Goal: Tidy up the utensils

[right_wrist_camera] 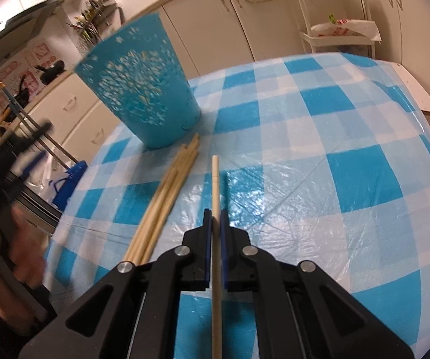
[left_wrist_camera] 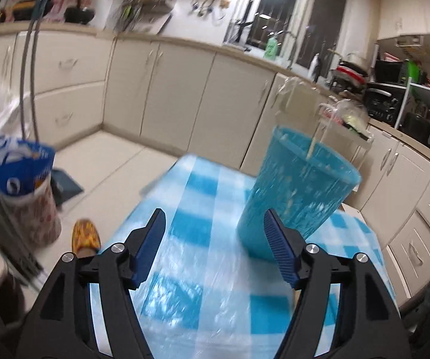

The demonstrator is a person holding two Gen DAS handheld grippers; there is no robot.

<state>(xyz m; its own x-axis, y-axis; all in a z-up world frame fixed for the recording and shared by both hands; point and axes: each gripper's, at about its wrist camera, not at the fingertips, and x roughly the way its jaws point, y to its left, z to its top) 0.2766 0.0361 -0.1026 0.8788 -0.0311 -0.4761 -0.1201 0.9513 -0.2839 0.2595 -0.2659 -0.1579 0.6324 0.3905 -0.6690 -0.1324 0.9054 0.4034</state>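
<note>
Pale wood is showing between the right tongs (right_wrist_camera: pixel 216 224), which are clenching one chopstick (right_wrist_camera: pixel 215 179) above the table (right_wrist_camera: pixel 349 137). The left tongs (left_wrist_camera: pixel 215 239) are gaping empty just beside the blue cup (left_wrist_camera: pixel 293 191) near the table's far edge, loose chopsticks (right_wrist_camera: pixel 167 191) lying by its base.

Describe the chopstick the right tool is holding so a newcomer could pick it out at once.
Start at the blue checked tablecloth and find the perforated blue cup. A bundle of tan chopsticks lies flat at its base. Just right of that bundle, a single paler chopstick is pinched in the right tool, apart from the rest.
</note>
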